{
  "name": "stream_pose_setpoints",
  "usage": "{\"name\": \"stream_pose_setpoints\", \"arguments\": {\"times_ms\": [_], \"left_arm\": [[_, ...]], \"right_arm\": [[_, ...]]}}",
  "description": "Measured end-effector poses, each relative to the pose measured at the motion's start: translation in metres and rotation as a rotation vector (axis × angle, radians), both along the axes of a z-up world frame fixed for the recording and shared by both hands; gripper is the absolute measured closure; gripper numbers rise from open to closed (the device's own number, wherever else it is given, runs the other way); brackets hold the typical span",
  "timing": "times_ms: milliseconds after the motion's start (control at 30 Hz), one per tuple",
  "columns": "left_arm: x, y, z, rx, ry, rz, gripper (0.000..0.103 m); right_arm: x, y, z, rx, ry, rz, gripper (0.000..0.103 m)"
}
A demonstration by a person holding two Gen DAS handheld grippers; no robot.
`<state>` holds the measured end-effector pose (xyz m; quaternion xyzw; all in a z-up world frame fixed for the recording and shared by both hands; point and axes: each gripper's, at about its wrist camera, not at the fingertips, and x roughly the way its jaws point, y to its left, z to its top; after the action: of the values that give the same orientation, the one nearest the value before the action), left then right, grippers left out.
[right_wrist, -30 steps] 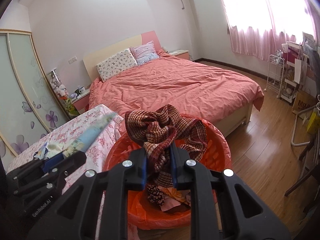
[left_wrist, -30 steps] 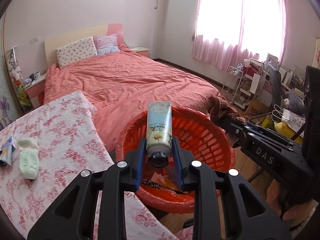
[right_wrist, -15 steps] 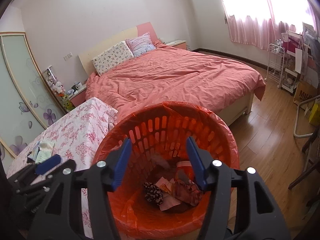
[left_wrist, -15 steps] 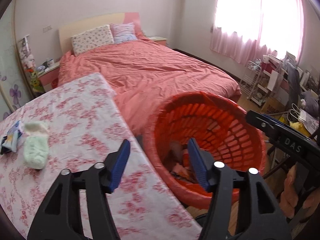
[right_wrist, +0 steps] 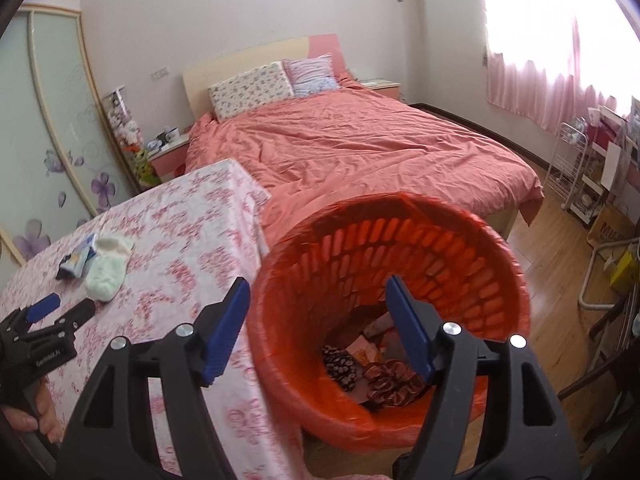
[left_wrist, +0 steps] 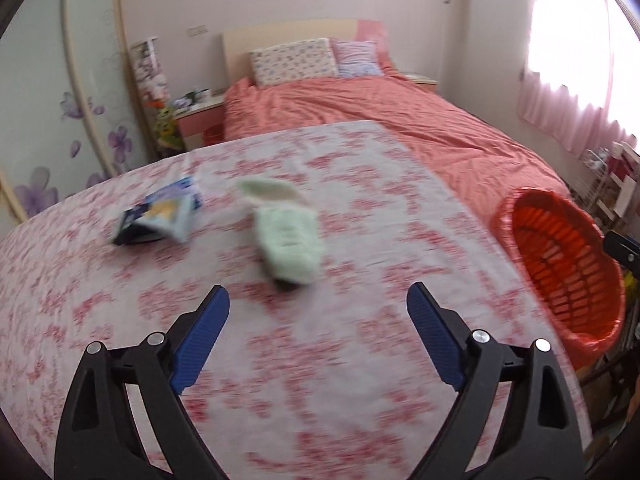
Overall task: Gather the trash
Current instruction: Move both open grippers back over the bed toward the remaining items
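My left gripper (left_wrist: 318,308) is open and empty above the floral tablecloth (left_wrist: 360,216). A pale green sock (left_wrist: 286,236) lies just ahead of it, and a blue packet (left_wrist: 162,212) lies to the sock's left. My right gripper (right_wrist: 318,300) is open and empty over the near rim of the orange basket (right_wrist: 440,236). Inside the basket lie a brown knitted cloth (right_wrist: 390,378), a dark patterned item (right_wrist: 340,362) and papers. The sock (right_wrist: 108,268), the packet (right_wrist: 78,258) and the left gripper (right_wrist: 60,308) also show in the right wrist view. The basket (left_wrist: 560,264) shows in the left wrist view at the right.
A bed with a coral cover (right_wrist: 360,148) stands behind the table and basket. A nightstand (left_wrist: 196,118) with small items is at the bed's left. A white wire rack (right_wrist: 576,168) and cluttered shelves stand on the wooden floor at the right.
Both grippers opened: the left let go of the tube and the right let go of the knitted cloth, which now lies in the basket. The left gripper swung left over the table, toward the sock.
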<state>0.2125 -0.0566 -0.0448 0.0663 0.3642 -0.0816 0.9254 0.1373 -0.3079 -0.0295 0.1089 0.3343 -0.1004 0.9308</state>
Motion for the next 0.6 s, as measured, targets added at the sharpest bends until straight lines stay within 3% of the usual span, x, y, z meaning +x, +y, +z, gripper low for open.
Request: {"name": "stream_pose_setpoints", "arguments": {"times_ms": [200,500,600], "left_arm": [[0.011,0.067,-0.005,0.015,-0.001,0.121,0.013],[0.018,0.145,-0.005,-0.033,-0.003,0.259,0.013],[0.02,0.161,-0.007,-0.031,0.0,0.283,0.013]], "right_arm": [[0.022,0.063,-0.005,-0.038,0.034,0.114,0.034],[0.062,0.152,-0.008,-0.052,0.059,0.261,0.034],[0.082,0.18,-0.009,-0.042,0.068,0.304,0.044]]}}
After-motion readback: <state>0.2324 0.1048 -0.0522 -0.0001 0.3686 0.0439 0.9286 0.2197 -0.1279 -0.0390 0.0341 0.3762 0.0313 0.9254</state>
